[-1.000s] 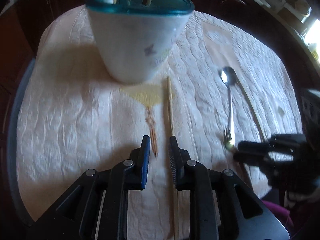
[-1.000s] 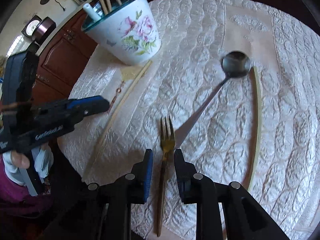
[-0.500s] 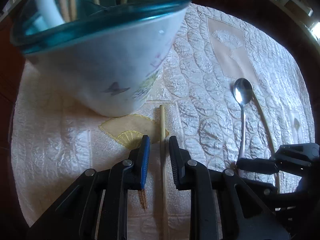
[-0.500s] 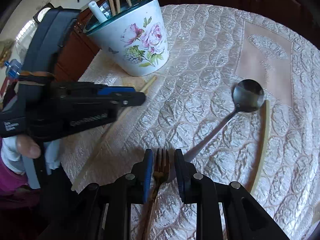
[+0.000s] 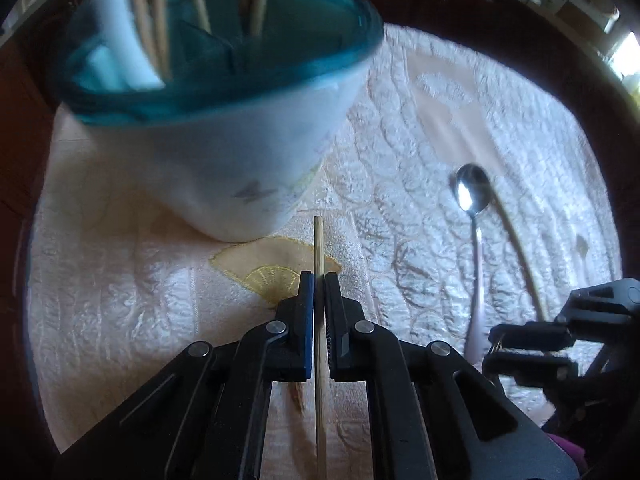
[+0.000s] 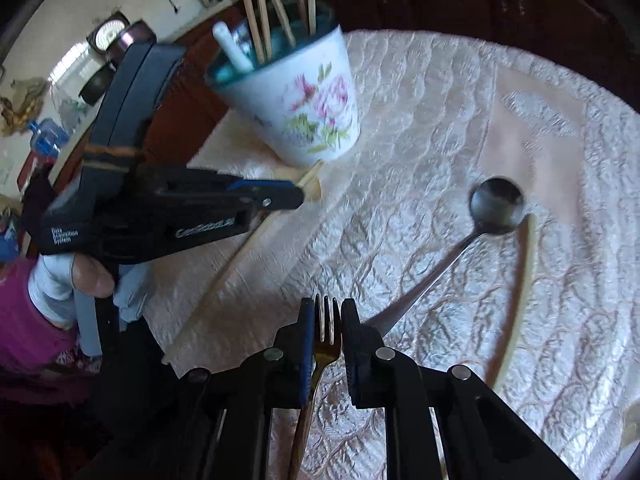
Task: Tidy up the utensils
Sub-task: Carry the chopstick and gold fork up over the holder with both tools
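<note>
Chopstick [image 5: 319, 248] first, at the far left of the job: the left gripper [image 5: 316, 280] has its jaws shut on the thin wooden stick a little behind its tip, which pokes out ahead of the pads toward the foot of the flowered holder [image 5: 240, 160] just beyond. To do this step well I would lift it straight up off the quilted cloth [image 5: 420, 160] before swinging, keep the stick in line with the fingers so it does not pivot in so narrow a pinch, and aim the tip into an open part of the teal-rimmed mouth, clear of the sticks already standing there. Further right, the right gripper [image 6: 323, 308] is closing around the gold fork [image 6: 326, 316]; its tines stand between the pads and reach just past them, and whether both pads already bite I cannot tell. That fork should be squeezed firmly at the neck, since a flat metal handle may twist. Right of it lie the spoon [image 6: 496, 204], bowl far ahead and handle running back beside the right finger, and a pale curved stick [image 6: 524, 280] further right again. Counted: one holder, one fork, one spoon, two loose sticks on the cloth, about five sticks and one white handle in the holder.
</note>
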`<state>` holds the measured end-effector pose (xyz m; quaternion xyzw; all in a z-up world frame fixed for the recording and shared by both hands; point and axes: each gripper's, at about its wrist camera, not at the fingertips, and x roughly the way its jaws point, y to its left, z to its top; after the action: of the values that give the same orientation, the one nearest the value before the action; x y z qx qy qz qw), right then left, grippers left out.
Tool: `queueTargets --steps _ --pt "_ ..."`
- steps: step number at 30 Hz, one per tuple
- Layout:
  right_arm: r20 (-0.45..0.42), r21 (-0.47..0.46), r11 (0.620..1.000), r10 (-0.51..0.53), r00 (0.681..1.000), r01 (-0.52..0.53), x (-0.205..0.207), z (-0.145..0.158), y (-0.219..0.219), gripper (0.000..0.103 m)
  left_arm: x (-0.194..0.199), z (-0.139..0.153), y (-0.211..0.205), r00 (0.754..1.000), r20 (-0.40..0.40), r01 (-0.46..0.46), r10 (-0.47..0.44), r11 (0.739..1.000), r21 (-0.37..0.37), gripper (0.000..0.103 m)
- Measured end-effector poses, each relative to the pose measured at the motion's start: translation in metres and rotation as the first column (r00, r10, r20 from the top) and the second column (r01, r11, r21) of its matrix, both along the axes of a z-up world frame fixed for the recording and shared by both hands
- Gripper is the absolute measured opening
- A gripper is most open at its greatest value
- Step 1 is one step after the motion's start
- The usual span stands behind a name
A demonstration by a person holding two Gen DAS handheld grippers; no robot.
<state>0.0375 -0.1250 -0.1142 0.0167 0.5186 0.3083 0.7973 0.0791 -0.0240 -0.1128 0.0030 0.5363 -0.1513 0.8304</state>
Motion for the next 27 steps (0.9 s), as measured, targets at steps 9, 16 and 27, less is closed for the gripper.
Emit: queueTargets --steps 9,16,27 --pt "0.133 0.029 0.998 -0.055 0.990 0.052 -0.012 0.044 -0.007 0.007 -0.023 0.056 0.027 0.995 0.091 -0.024 0.034 0.993 -0.112 0.004" --pt "0.155 0.017 0.999 -0.044 0.987 0.042 -0.012 0.049 -0.001 0.002 -0.034 0.086 0.033 0.987 0.153 -0.028 0.051 0.989 -0.146 0.004" --pt "0.260 0.031 0.998 -0.053 0.964 0.047 -0.019 0.100 -0.008 0.002 -0.055 0.137 0.064 0.965 0.247 -0.045 0.093 0.980 -0.193 0.004"
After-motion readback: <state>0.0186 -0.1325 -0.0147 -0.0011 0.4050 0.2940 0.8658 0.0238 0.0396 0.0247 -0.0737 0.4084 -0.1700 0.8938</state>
